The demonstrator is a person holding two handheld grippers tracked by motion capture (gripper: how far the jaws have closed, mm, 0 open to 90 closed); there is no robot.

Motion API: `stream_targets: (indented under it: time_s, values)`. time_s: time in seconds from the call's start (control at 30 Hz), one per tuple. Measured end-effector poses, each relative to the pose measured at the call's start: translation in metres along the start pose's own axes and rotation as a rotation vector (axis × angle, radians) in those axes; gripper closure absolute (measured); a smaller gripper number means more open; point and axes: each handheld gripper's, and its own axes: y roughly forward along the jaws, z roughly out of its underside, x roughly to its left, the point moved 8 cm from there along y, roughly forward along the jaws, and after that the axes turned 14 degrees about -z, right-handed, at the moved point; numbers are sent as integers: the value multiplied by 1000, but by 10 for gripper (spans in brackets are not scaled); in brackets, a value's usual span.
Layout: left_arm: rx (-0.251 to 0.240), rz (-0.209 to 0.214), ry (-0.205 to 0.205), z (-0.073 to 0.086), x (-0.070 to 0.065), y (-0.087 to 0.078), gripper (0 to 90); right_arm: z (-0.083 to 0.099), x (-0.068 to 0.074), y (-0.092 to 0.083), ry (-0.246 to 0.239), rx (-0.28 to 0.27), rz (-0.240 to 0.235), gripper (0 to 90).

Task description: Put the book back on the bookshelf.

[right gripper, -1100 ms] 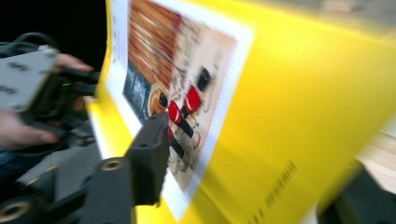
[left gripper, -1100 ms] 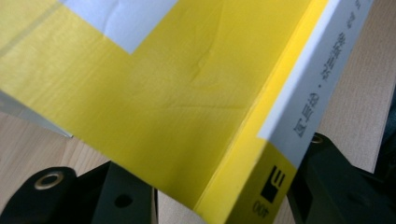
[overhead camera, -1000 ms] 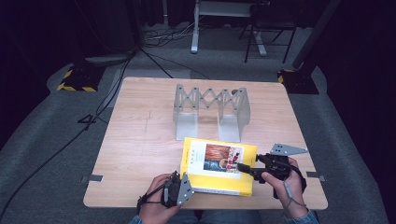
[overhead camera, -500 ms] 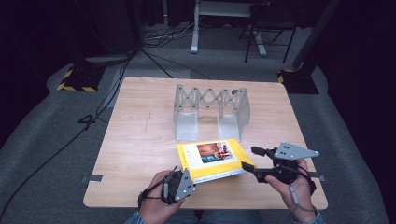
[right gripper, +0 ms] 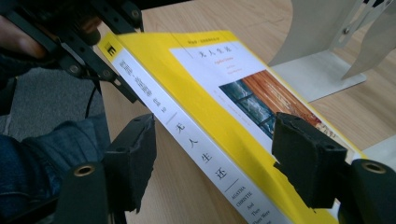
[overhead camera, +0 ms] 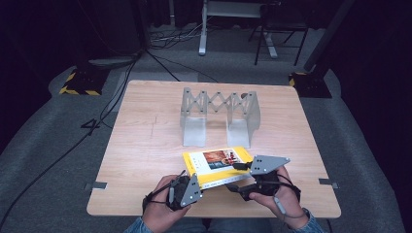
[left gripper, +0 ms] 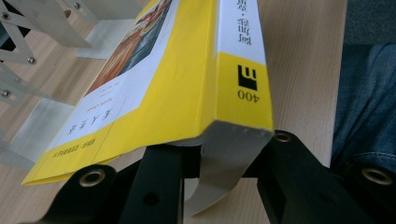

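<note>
A thick yellow book (overhead camera: 216, 165) with a picture on its cover is tilted up off the wooden table (overhead camera: 145, 145), spine toward the person. My left gripper (overhead camera: 189, 183) is shut on the book's left end; in the left gripper view the jaws (left gripper: 219, 172) pinch the cover and the page block just below the spine (left gripper: 243, 84). My right gripper (overhead camera: 241, 175) is at the book's right end. In the right gripper view its pads (right gripper: 133, 158) stand wide apart astride the spine (right gripper: 196, 144), open.
A grey metal accordion-style book rack (overhead camera: 218, 114) stands upright just beyond the book in the table's middle. The person's denim sleeve (right gripper: 42, 163) and leg (left gripper: 369, 107) are at the near table edge. Cables and stands lie on the floor behind the table.
The book lay flat a second ago; now its near edge is lifted and it tilts up. The right gripper has shifted left, closer in on the book's right end.
</note>
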Motion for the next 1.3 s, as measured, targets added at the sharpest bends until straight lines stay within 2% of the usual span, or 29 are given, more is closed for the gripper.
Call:
stream_targets:
  time_s: [0.13, 0.3, 0.43, 0.57, 0.6, 0.7, 0.77, 0.83, 0.93, 1.07, 1.17, 1.27, 1.3]
  values:
    - [-1, 11, 2, -2, 1, -1, 762, 8, -5, 10, 1, 37, -10, 321]
    - [10, 27, 29, -8, 0, -2, 762, 16, -8, 21, -39, 84, 3, 334]
    - [16, 37, 56, -12, -3, -1, 761, 19, -8, 27, -120, 172, 26, 428]
    - [15, 47, 47, -12, -5, 0, 761, 22, -6, 33, -210, 266, 63, 509]
    - [18, 47, 40, -11, -5, 0, 761, 22, -5, 35, -239, 294, 73, 553]
    - [13, 57, 17, -9, -3, 0, 738, 24, 0, 38, -295, 334, 62, 675]
    - [2, 78, -24, -8, -2, 0, 710, 25, 2, 40, -311, 337, 57, 695]
    - [-3, 93, -44, -7, -3, -1, 651, 25, 3, 40, -333, 341, 60, 710]
    - [-13, 104, -51, -6, -6, -3, 518, 22, 4, 41, -353, 344, 67, 723]
    - [-33, 109, -54, -4, -8, -9, 439, 19, 7, 41, -364, 328, 61, 723]
    - [-62, 113, -82, -2, -6, -17, 436, 17, 10, 39, -357, 312, 41, 721]
    - [-99, 113, -129, -2, 1, -26, 437, 14, 12, 35, -362, 291, 40, 725]
    - [-99, 74, -138, -1, 6, -30, 433, 13, 12, 34, -367, 287, 37, 731]
